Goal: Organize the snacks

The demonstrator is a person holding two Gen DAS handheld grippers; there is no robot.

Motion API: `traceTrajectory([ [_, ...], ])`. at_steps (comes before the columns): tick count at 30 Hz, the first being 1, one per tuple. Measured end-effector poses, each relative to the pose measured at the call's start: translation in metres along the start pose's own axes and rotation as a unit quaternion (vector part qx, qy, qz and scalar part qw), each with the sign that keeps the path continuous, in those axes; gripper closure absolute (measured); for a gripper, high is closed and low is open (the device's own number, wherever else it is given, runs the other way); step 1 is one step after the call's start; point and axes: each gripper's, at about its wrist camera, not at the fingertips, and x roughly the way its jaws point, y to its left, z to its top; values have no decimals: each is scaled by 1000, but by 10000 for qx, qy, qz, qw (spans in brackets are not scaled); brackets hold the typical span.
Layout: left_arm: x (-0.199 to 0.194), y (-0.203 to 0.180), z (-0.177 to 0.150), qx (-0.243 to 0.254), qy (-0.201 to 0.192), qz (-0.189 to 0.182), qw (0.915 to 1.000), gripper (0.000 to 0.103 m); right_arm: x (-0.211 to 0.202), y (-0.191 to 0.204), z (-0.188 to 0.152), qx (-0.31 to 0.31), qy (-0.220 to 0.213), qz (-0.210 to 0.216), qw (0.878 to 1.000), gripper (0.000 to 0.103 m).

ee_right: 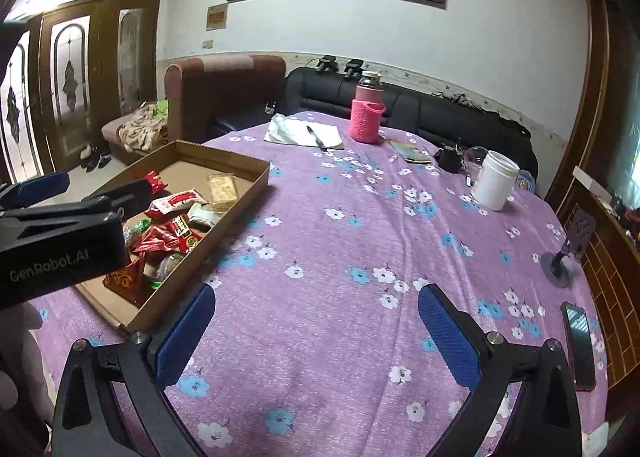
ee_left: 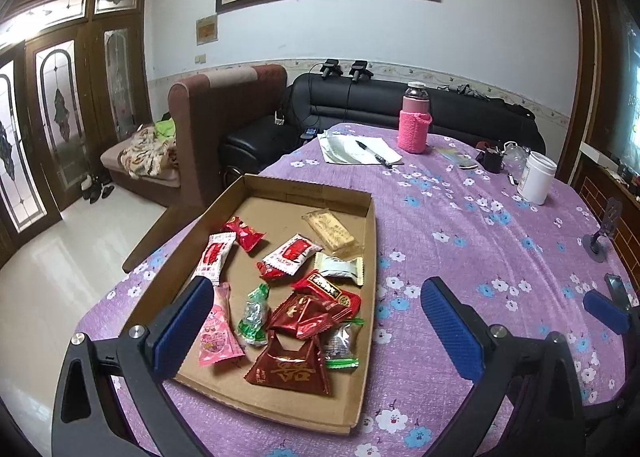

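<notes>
Round desk, purple floral cloth, fills most of both views. On its near-left part sits a shallow cardboard tray; its left side looks close to, or over, the desk edge, cannot tell which

Far side of desk: pink-sleeved bottle, paper with a pen on it. Far right: white jar. Near right: phone lying flat, close to the desk edge

Snacks all lie inside the tray, loose and overlapping, none seen on the cloth. Largest is a dark red triangular pouch at the near end, then a pink packet by the left wall, a tan bar toward the far right corner

Left tool hovers over the near end of the tray, blue pads spread wide, holding nothing. Right tool hovers over bare cloth right of the tray, pads also spread wide, holding nothing

Risks, as judged from here:
- wrappers overlap, so a pinch may take two packets or drag a neighbour
- glossy foil may slip from the pads
- the tray is light card; a push on its wall could slide it toward the left edge
- a wide swing of the right tool could knock the phone
</notes>
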Motion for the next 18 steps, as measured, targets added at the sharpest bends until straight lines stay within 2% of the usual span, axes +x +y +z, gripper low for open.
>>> traceTrajectory([
  [6,3,15,0,-185,12,6,9998,0,9,7,0,-122,135,-96,9998,0],
  [12,9,23,-2,-303,153,-13,9994,0,19,4,-1,21,342,-73,9994,0],
  [18,13,22,-3,-336,252,-53,9991,0,18,9,-2,-34,364,-54,9993,0],
])
